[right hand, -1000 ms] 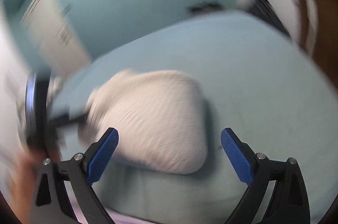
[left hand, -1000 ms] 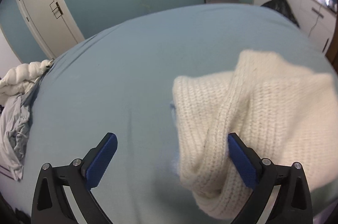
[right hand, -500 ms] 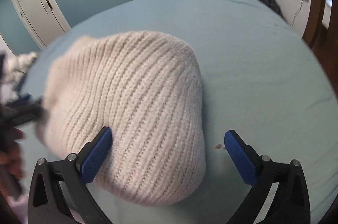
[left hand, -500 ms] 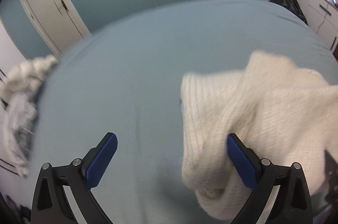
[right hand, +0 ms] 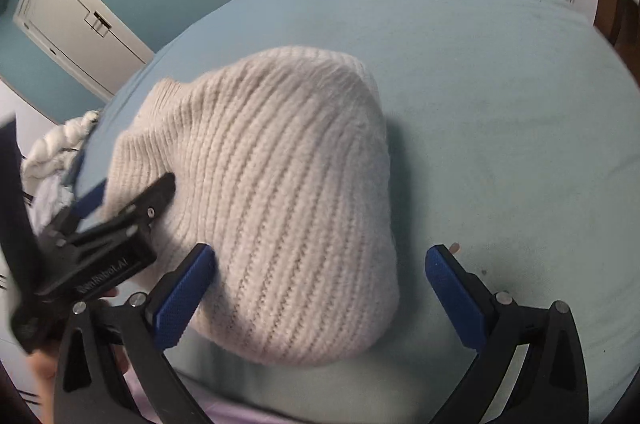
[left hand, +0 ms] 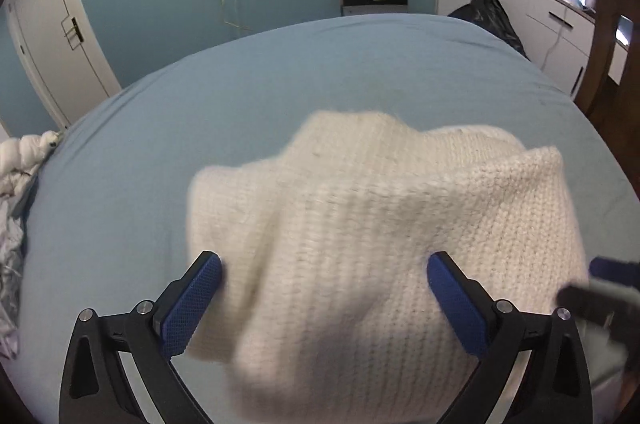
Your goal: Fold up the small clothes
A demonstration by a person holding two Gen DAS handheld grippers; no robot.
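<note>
Cream ribbed knit, one item: a woollen hat (right hand: 288, 192), lying on the pale blue bed sheet (right hand: 500, 104), near the sheet's front edge, its rounded crown toward my right-hand claw.

Right claw (right hand: 320, 264): my jaws stood spread wide and gripped nothing. They had just been opening a little further, and the hat's lower edge lay between the blue pads without being pinched; the left pad (right hand: 182, 294) sat just beside the knit, the right pad over bare sheet.

Left claw (left hand: 324, 280): jaws likewise wide apart over the hat (left hand: 380, 244), knit filling the gap between them. The right pad (left hand: 456, 304) lay against the wool; I could not tell whether it pressed. Nothing was clamped. From the right camera, this claw's black body (right hand: 100, 244) reached in over the hat's left edge.

Surroundings, as noted:
- crumpled white bedding (left hand: 20, 160) at the sheet's far left corner
- white door (left hand: 52, 36) in a teal wall
- white cabinets (left hand: 520, 4) at right
- dark bag (left hand: 486, 12) beside the cabinets
</note>
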